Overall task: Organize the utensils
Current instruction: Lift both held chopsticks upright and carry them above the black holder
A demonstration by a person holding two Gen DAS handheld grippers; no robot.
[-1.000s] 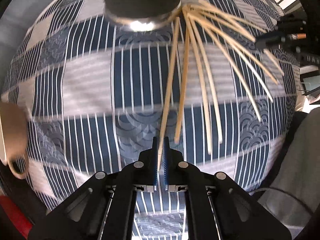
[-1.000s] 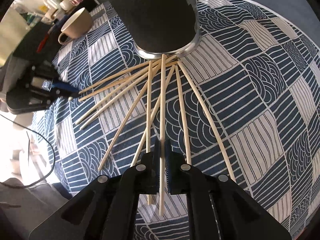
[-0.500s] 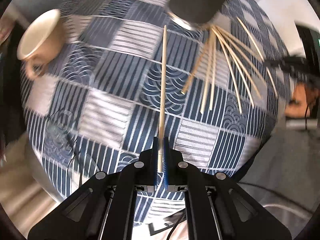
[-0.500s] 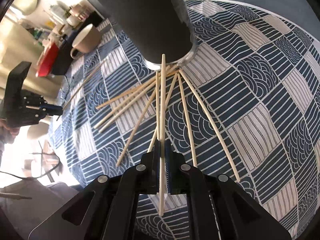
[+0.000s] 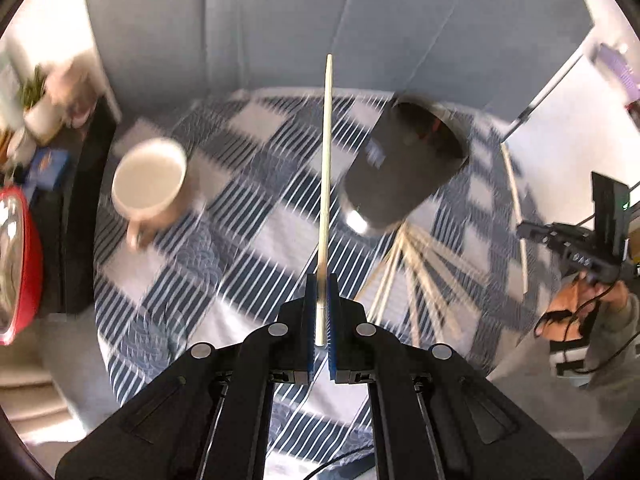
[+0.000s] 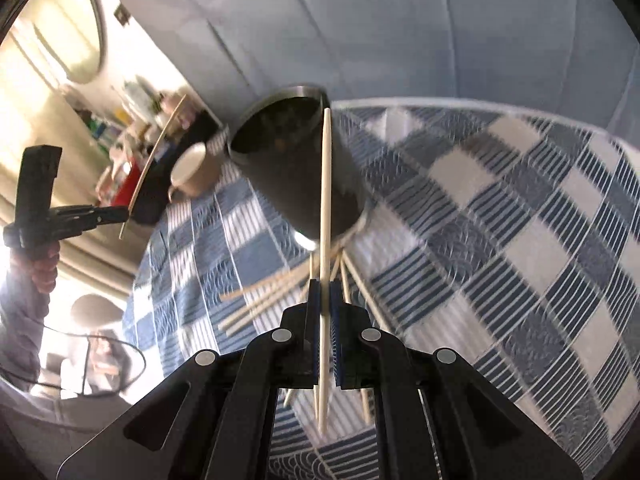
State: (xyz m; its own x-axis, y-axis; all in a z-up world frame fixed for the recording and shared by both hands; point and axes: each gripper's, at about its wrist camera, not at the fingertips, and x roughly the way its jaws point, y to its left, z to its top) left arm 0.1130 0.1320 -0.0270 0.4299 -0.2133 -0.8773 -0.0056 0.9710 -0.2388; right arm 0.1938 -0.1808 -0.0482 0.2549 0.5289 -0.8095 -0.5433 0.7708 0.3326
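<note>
The left tool (image 5: 319, 308) pinches one chopstick (image 5: 325, 184) above the checked cloth (image 5: 240, 208). The right tool (image 6: 325, 312) pinches another chopstick (image 6: 325, 220) whose tip points at the dark cup (image 6: 292, 160). More chopsticks (image 6: 260, 296) lie fanned at the cup's base, near a beige mug (image 5: 150, 184).

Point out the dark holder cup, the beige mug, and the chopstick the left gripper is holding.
dark holder cup (image 6: 288, 168), right wrist view, on its outer side wall.
beige mug (image 5: 150, 178), left wrist view, on its pale inside.
chopstick in the left gripper (image 5: 325, 168), left wrist view, mid-shaft.
</note>
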